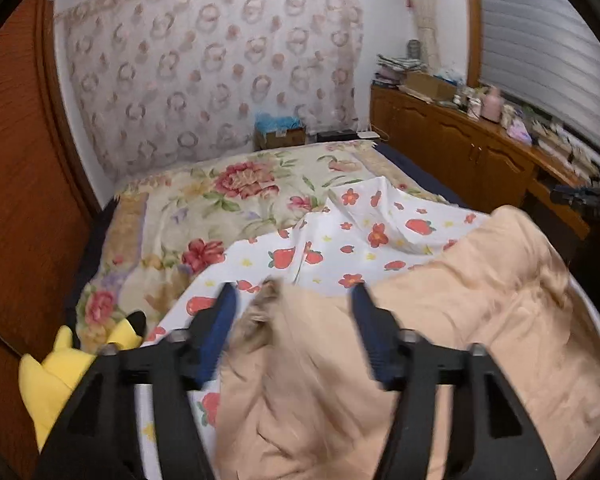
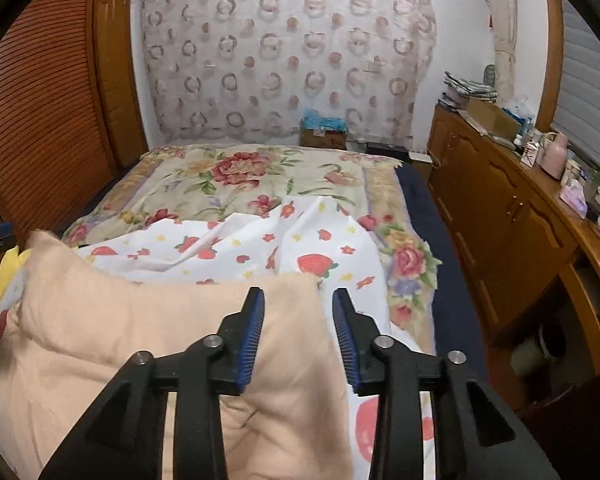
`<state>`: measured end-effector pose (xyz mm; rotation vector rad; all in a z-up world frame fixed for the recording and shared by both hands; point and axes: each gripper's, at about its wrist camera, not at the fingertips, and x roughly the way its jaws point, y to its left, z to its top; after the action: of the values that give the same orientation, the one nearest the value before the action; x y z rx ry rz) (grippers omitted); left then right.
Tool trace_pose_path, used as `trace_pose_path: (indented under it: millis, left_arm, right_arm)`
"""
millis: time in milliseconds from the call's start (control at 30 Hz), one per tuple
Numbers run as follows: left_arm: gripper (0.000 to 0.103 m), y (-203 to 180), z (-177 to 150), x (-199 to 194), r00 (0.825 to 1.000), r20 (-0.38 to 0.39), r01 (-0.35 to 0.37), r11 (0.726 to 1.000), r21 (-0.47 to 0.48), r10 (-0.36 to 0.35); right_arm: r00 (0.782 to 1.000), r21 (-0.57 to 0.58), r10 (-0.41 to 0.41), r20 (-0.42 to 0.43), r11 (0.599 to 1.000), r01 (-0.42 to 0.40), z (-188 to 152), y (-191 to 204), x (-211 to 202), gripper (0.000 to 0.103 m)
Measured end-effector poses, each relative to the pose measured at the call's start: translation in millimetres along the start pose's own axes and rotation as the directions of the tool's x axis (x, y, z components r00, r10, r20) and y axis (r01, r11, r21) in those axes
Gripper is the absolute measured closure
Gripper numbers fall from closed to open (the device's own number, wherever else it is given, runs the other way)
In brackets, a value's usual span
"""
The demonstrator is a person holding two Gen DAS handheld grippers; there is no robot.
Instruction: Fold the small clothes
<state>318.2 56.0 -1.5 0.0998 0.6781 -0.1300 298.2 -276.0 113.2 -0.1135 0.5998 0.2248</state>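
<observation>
A peach-coloured soft garment (image 1: pixel 440 320) lies crumpled on a white strawberry-print sheet (image 1: pixel 340 240) on the bed. A grey furry trim (image 1: pixel 260 316) shows at its left edge. My left gripper (image 1: pixel 294 292) is open, its jaws wide apart above the garment's near left part, holding nothing. In the right wrist view the same garment (image 2: pixel 120 340) spreads to the left over the sheet (image 2: pixel 300 248). My right gripper (image 2: pixel 298 294) is open over the garment's right corner, empty.
A floral bedspread (image 1: pixel 220 200) covers the far bed. A yellow plush toy (image 1: pixel 60 368) lies at the bed's left edge. A wooden cabinet (image 2: pixel 500 216) with clutter runs along the right. A wooden wardrobe (image 2: pixel 40 120) stands left.
</observation>
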Motion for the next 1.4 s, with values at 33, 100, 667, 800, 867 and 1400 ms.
trace_pose_path:
  millis: [33,100,667,800,867,1400]
  left_arm:
    - [0.032,-4,-4,-3,1.0,-0.005,0.008,1.0,0.008,-0.008]
    - [0.031,-9,-16,-12,0.998,-0.026,0.051,0.999,-0.002,-0.051]
    - [0.031,9,-114,-23,0.971,-0.227,0.06,0.997,-0.057,-0.071]
    - [0.031,21,-118,-19,0.97,-0.235,0.04,0.992,-0.116,-0.067]
    - [0.036,23,-119,-14,0.968,-0.24,0.048,0.991,-0.125,-0.077]
    - [0.062,28,-108,16,0.959,-0.261,0.059,0.977,-0.203,-0.112]
  right_arm:
    - [1.0,-0.007,0.008,-0.007,1.0,-0.008,-7,1,-1,0.064]
    - [0.999,-0.024,0.03,-0.017,0.999,-0.03,-20,4,-5,0.06]
    - [0.974,0.032,0.132,-0.186,0.991,-0.128,-106,-12,-47,0.06]
    - [0.976,0.016,0.117,-0.183,0.993,-0.116,-104,-15,-45,0.06]
    - [0.977,0.017,0.114,-0.178,0.993,-0.113,-103,-16,-48,0.06]
    - [0.981,0.021,0.119,-0.151,0.993,-0.117,-118,-19,-51,0.059]
